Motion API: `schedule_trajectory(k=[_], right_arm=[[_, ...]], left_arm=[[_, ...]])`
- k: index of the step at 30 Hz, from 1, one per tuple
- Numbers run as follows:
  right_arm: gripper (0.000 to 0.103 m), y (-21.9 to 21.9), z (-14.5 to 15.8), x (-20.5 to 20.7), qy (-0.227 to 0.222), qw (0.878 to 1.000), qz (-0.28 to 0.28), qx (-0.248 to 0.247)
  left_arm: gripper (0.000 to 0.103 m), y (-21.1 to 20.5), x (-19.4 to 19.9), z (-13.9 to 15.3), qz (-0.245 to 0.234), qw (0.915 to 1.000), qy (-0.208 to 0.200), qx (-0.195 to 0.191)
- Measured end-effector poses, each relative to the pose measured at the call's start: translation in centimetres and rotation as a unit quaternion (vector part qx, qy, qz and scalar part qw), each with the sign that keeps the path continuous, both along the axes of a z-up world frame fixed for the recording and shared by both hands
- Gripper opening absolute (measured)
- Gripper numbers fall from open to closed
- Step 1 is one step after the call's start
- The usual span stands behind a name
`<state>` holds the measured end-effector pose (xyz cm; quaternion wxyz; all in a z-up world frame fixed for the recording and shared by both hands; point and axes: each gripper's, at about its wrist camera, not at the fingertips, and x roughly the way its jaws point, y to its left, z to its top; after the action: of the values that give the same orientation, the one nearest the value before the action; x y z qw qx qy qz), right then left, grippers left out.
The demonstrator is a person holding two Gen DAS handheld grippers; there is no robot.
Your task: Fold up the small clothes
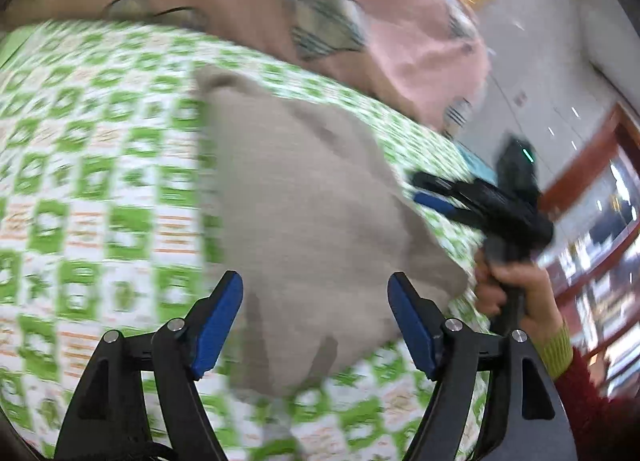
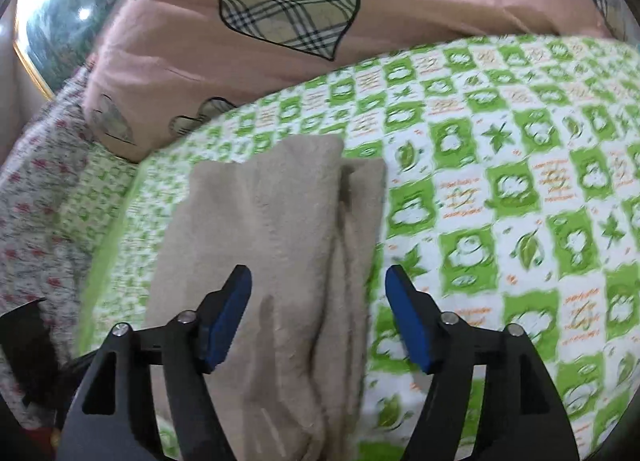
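A small beige garment [image 1: 304, 197] lies folded lengthwise on a green-and-white patterned bedsheet [image 1: 88, 181]. My left gripper [image 1: 316, 297] is open just above its near end, holding nothing. In the left wrist view my right gripper [image 1: 420, 191] shows at the garment's right edge, held by a hand. In the right wrist view the garment [image 2: 280, 245] runs away from me, with a folded layer on top. My right gripper [image 2: 318, 293] is open over its near part, empty.
A pink quilt with plaid hearts [image 2: 288, 21] is bunched along the far side of the sheet [image 2: 520, 201]. A floral fabric [image 2: 36, 197] lies at the left. Room furniture [image 1: 600, 221] shows beyond the bed's right edge.
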<state>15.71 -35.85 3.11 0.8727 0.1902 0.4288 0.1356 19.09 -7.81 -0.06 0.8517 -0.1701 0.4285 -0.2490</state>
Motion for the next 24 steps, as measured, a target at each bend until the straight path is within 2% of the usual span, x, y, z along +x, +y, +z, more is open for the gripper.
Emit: schedule_trajectory(k=[2,6,13,15,16,17,18,19,20,22,24], right_arm=[[0.075,0.1,-0.5,0.1,0.012,1.0,0.007,0.018],[0.075,0.3,-1.9,0.5,0.032,0.998,0.013,0.045],[0.076,-0.1,-4.2,2.0,0.069,0.994,0.014,0.083],[0.076,0.0,-4.8,2.3,0.075,0.993,0.018,0.089],[0.076,0.2,-4.9,2.4,0.074,0.993,0.02,0.088],[0.075,0.4,-5.0,2.4,0.074,0.993,0.024,0.084],[0.066,1.0,-5.0,2.4,0.076,0.993,0.032,0.079],[0.048,1.4,-5.1,2.4,0.081,0.992,0.039,0.086],[0.047,1.7,-5.1,2.3,0.084,0.992,0.038,0.09],[0.039,2.7,-4.3,1.8,0.072,0.994,0.039,0.072],[0.036,3.9,-3.4,1.0,0.062,0.994,0.045,0.077]], left_arm=[[0.075,1.6,2.0,-0.9,0.02,0.9992,0.031,-0.011],[0.076,2.9,4.3,-2.7,0.025,0.9951,0.074,-0.062],[0.081,0.1,10.1,-6.1,-0.004,0.9865,0.129,-0.101],[0.076,-0.6,11.1,-7.1,-0.016,0.9831,0.133,-0.125],[0.065,-0.8,11.5,-7.5,-0.02,0.9825,0.135,-0.127],[0.059,-0.9,11.8,-7.8,-0.02,0.983,0.136,-0.122],[0.056,-1.1,11.9,-7.8,-0.023,0.9841,0.13,-0.119],[0.052,-1.2,11.7,-7.5,-0.024,0.9853,0.124,-0.115],[0.049,-1.0,11.3,-7.2,-0.023,0.9865,0.117,-0.112],[0.047,-0.3,10.4,-6.6,-0.023,0.9867,0.111,-0.116],[0.046,0.8,8.6,-5.0,-0.021,0.9899,0.093,-0.105]])
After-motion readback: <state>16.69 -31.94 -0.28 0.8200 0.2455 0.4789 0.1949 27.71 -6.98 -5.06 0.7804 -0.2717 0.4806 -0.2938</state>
